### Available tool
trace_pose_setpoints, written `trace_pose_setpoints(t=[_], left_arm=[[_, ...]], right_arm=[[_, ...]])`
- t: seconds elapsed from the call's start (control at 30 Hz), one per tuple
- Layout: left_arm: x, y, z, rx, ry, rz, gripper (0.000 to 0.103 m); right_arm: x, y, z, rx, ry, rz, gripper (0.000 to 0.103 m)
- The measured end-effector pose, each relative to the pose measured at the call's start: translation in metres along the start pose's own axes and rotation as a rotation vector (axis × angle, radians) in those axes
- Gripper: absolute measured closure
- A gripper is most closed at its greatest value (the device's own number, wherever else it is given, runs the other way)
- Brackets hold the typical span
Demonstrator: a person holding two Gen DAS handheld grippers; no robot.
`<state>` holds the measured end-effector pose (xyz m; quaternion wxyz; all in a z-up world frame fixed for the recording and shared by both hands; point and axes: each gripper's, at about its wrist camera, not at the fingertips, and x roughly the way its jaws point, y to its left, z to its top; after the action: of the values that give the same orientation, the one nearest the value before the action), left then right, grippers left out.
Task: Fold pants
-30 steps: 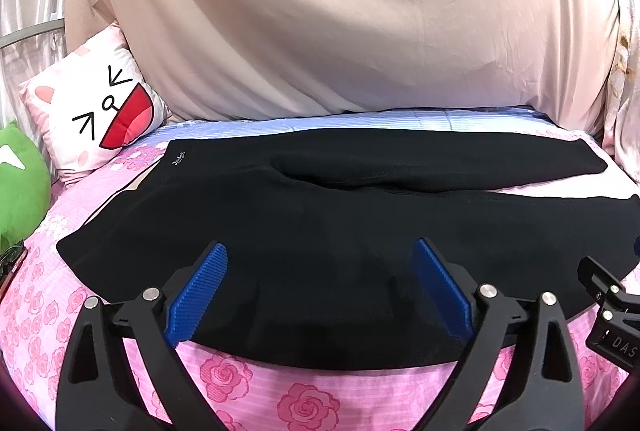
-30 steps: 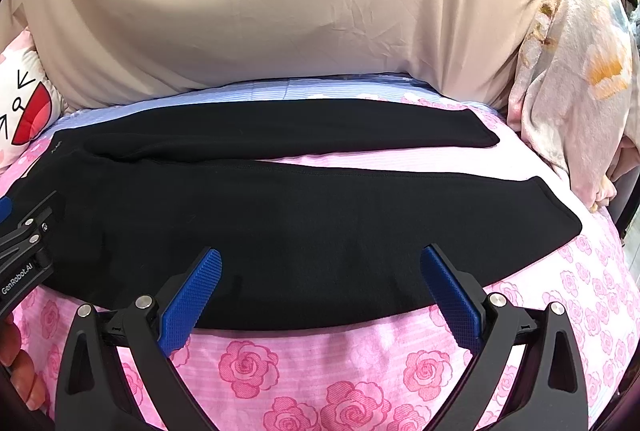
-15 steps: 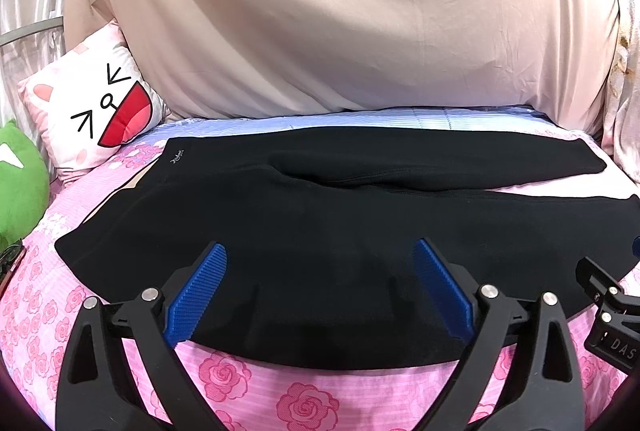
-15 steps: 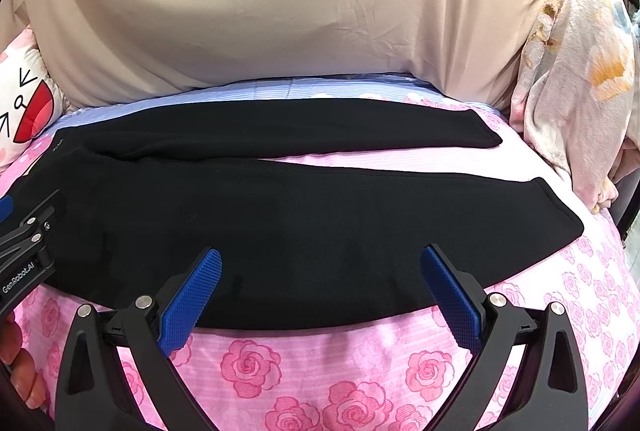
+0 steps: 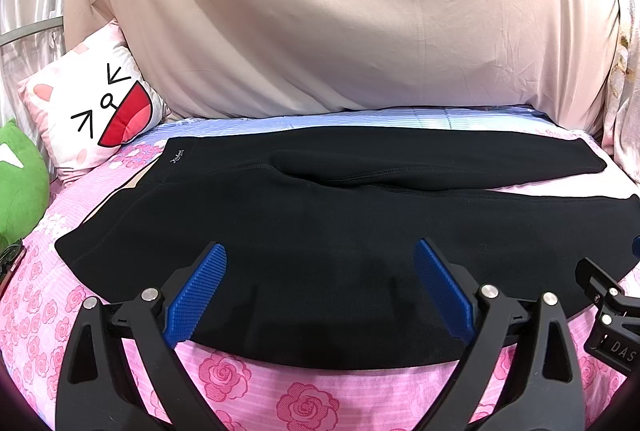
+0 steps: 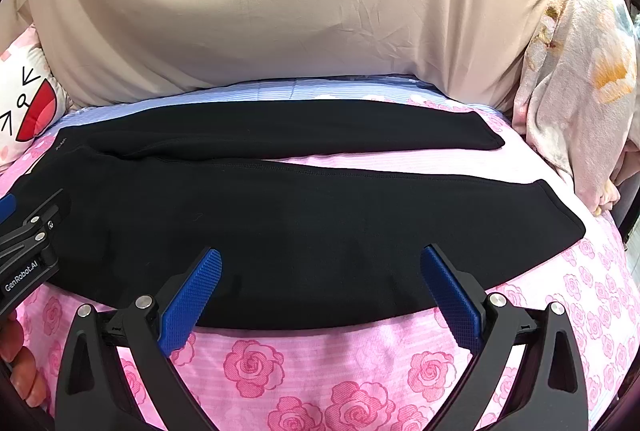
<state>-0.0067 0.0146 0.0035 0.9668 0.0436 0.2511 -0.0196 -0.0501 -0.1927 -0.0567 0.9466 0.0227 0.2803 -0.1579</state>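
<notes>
- Both my grippers, left [image 5: 320,287] and right [image 6: 320,287], spread wide, holding nothing, over near edge of pants [image 5: 320,231].
- Pants flat on bed [image 6: 320,363]; waistband left, small logo unreadable.

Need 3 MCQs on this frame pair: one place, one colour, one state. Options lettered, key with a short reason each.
1. Where is the white cartoon-face cushion?
A. left of the pants' waistband
B. on the pant legs
C. beside the leg cuffs

2. What colour is the rose-print bedsheet?
A. green
B. pink
C. grey

3. What state are the black fleece pants in?
A. rolled up
B. folded in half
C. spread flat, legs apart

Key: 1 A, it leans beside the waistband end. 2 B, pink with roses. 3 C, sheet shows between both legs, and the left gripper and right gripper have open blue fingers, gripping nothing.
</notes>
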Motion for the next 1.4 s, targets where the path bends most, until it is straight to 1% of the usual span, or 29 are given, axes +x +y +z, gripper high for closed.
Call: trace_pose_setpoints(t=[0.7, 0.77, 0.9, 1.4], left_arm=[[0.0015, -0.0018, 0.0001, 0.001, 0.006, 0.003, 0.01], [0.0048, -0.0037, -0.0005, 0.01, 0.021, 0.0, 0.005], [0.0024, -0.0045, -0.0024, 0.012, 0.012, 0.0, 0.005], [0.0023, -0.0042, -0.0026, 0.01, 0.017, -0.001, 0.005]], right_arm=[[0.0002, 0.0013, 0.0016, 0.0, 0.001, 0.001, 0.005], [0.0004, 0.0017, 0.0015, 0.0, 0.001, 0.001, 0.005], [0.0003, 0.0015, 0.0019, 0.0, 0.001, 0.001, 0.005], [-0.0004, 0.0008, 0.0017, -0.001, 0.005, 0.002, 0.005]])
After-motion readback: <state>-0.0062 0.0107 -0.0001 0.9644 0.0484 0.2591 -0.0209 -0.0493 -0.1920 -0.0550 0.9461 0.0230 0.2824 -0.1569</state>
